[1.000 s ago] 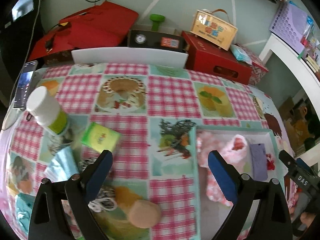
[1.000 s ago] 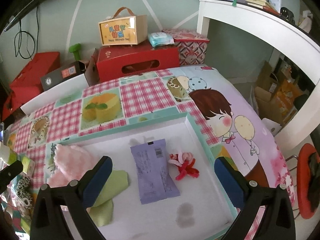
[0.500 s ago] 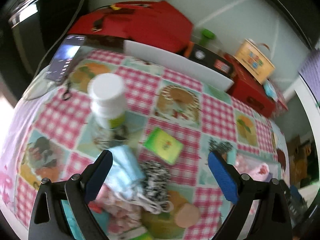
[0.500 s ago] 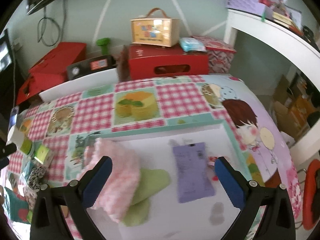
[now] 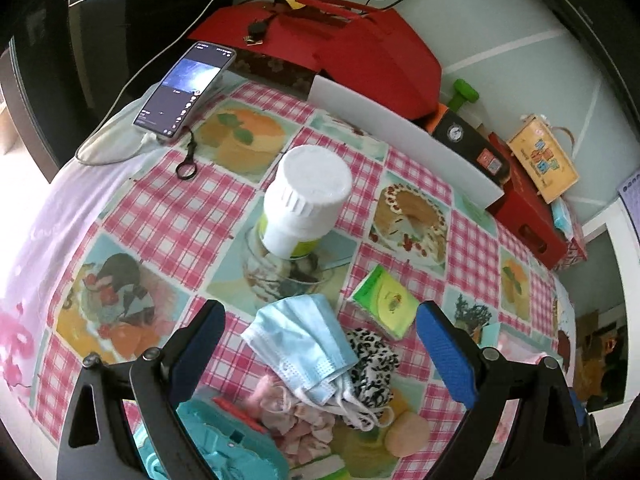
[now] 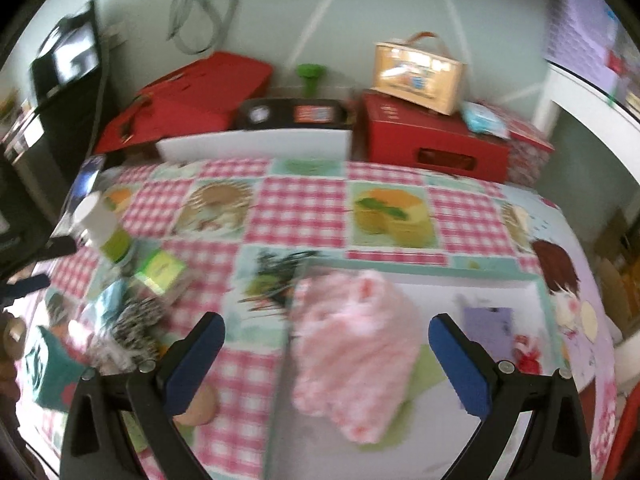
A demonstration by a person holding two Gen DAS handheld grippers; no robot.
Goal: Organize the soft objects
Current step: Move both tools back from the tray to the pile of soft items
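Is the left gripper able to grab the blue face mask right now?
Probably yes. The left gripper is open with its jaws on either side of the face mask, which lies on top of the pile with nothing over it. The bottle stands farther back, out of the way.

The whole right wrist view is smeared by motion blur, so the pink fluffy item (image 6: 356,356) in the tray (image 6: 440,276) shows no clear outline, and the green piece (image 6: 428,368) under it is mostly covered. The small red thing (image 6: 528,354) by the purple packet (image 6: 486,326) is too blurred to identify. In the left wrist view, the teal object (image 5: 216,448) is cut off by the bottom edge and partly hidden behind the left fingers (image 5: 198,352). The face mask (image 5: 304,344) covers part of the leopard-print fabric (image 5: 372,364) and the pink cloth (image 5: 296,412) beneath. The phone (image 5: 186,88) screen is too small to read.
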